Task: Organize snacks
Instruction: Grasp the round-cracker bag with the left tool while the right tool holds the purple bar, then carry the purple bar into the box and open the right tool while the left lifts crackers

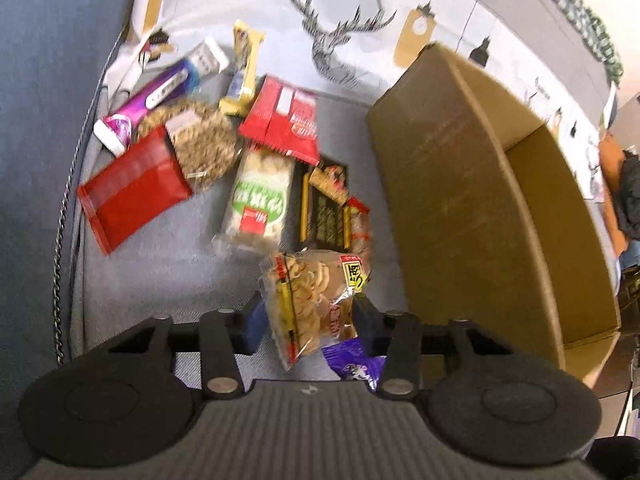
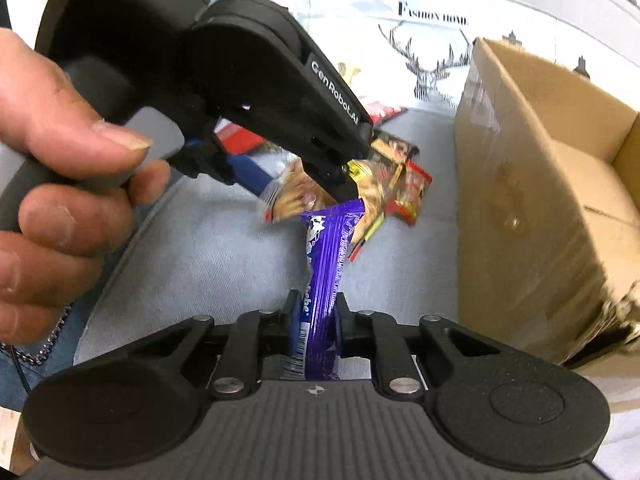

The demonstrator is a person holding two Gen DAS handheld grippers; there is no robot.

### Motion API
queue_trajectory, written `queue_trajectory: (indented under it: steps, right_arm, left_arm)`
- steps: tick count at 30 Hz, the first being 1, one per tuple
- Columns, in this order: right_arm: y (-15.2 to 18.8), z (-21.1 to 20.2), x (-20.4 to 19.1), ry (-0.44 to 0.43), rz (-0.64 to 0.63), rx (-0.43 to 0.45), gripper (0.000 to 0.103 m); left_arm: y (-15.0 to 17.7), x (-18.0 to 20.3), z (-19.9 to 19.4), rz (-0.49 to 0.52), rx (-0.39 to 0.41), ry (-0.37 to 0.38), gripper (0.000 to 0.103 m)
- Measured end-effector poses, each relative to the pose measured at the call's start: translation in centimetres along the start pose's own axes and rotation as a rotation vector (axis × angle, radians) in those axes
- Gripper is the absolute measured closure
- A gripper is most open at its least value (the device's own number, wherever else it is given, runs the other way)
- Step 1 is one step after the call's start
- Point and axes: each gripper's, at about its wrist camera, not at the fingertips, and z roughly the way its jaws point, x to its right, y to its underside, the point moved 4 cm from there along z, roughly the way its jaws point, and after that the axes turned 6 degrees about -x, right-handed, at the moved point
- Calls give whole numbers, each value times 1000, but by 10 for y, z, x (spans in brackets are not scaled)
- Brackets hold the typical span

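left gripper (image 1: 306, 316): fingers closed on cracker bag (image 1: 310, 304), lifted for boxing | right gripper (image 2: 314, 316): fingers clamp purple bar (image 2: 326, 264), lengthwise | cardboard box (image 2: 540, 200) right of fingers, open to receive

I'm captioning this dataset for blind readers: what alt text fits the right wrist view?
The right tongs are shut on a purple snack bar above a grey cloth. A person's hand holds the left tongs, which clasp a clear bag of crackers. An open cardboard box stands to the right.
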Motion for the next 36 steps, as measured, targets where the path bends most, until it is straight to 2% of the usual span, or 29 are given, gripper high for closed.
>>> queue_trajectory:
  steps: [6,7,12,17,22,29,34,36]
  right_arm:
    - [-3,-17,-5,11,-38,56,87]
    - [-2,-18,-7,16,-42,63,87]
    - [-3,-29,-10,-2,-29,74,87]
    - [-8,-39,-10,-8,-41,102,87]
    - [-14,-65,-10,-5,-69,170,88]
    - [-52,-108,10,18,-96,232,88]
    - [-95,-118,36,18,-90,253,88]
    - [-105,-115,54,30,-48,286,88]
  left_arm:
    - [-1,4,-7,18,15,-7,62]
    - [-1,2,-8,14,15,-8,66]
    - [-4,-7,-22,-16,59,10,69]
    - [-13,-12,-38,-71,142,18,69]
    - [-22,-11,-54,-104,233,-16,70]
    - [-30,-15,-75,-179,333,-14,73]
    - [-33,-19,-80,-234,372,-31,73]
    - [-34,-19,-82,-243,398,-59,73]
